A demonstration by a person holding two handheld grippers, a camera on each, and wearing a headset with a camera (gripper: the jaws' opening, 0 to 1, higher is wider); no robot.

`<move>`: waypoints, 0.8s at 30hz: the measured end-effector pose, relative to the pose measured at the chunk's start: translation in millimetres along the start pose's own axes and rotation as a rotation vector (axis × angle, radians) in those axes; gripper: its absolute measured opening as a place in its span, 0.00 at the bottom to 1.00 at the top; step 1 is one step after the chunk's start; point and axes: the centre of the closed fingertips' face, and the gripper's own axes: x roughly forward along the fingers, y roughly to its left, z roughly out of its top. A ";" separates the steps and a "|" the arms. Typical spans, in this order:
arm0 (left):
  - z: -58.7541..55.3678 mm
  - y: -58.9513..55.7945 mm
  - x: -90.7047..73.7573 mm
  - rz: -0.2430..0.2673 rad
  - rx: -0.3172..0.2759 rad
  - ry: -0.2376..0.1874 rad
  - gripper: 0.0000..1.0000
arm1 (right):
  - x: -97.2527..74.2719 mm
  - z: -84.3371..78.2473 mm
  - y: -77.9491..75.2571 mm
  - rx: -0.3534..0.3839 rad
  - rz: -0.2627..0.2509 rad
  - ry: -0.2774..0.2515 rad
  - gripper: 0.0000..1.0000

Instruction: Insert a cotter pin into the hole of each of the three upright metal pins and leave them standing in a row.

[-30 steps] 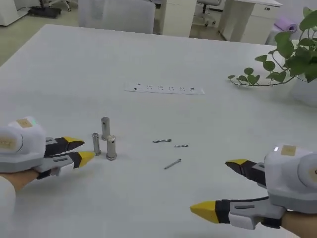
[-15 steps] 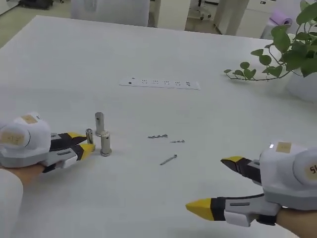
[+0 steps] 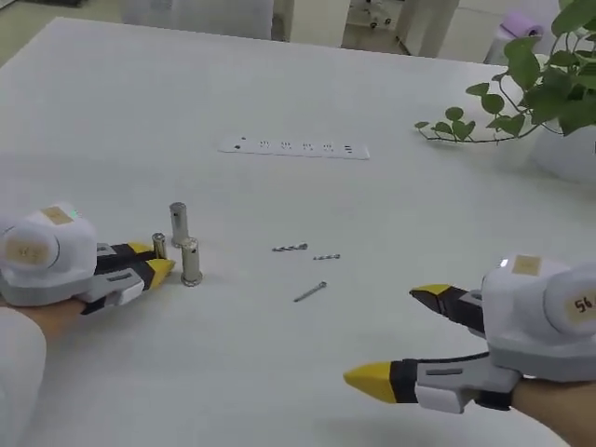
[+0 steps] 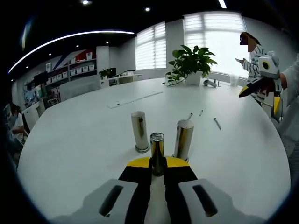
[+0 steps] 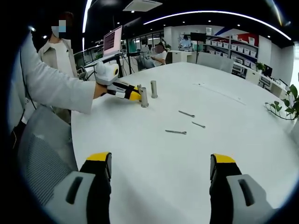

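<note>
Three short metal pins stand upright close together on the white table (image 3: 279, 363): a far one (image 3: 179, 223), a right one (image 3: 191, 262) and a near one (image 3: 159, 247). My left gripper (image 3: 156, 263) is shut on the near pin (image 4: 157, 145), which stays upright between its yellow tips; the other two pins (image 4: 139, 131) (image 4: 183, 139) stand just behind it. Three thin cotter pins (image 3: 290, 248) (image 3: 326, 257) (image 3: 310, 291) lie loose to the right of the pins. My right gripper (image 3: 400, 335) hovers open over the near right of the table, with nothing between its jaws (image 5: 161, 161).
A white power strip (image 3: 293, 148) lies across the table's middle, beyond the pins. A potted green plant (image 3: 540, 84) stands at the far right. A mesh chair (image 5: 42, 158) sits at the table's near edge. Bare table lies between the grippers.
My left gripper has moved forward and shut on the nearest pin. The right gripper has stayed open in about the same place. The head camera has tilted a little.
</note>
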 end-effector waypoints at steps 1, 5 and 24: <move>0.3 0.4 0.2 0.001 0.000 -0.002 0.07 | 0.1 0.1 0.2 -0.001 0.000 0.000 0.89; 0.7 0.9 0.1 0.000 0.009 -0.005 0.07 | 0.4 0.7 0.3 -0.001 0.001 0.001 0.89; -3.4 -12.8 -22.8 -0.045 0.043 0.007 0.06 | 1.4 5.5 -0.3 -0.005 0.005 -0.020 0.89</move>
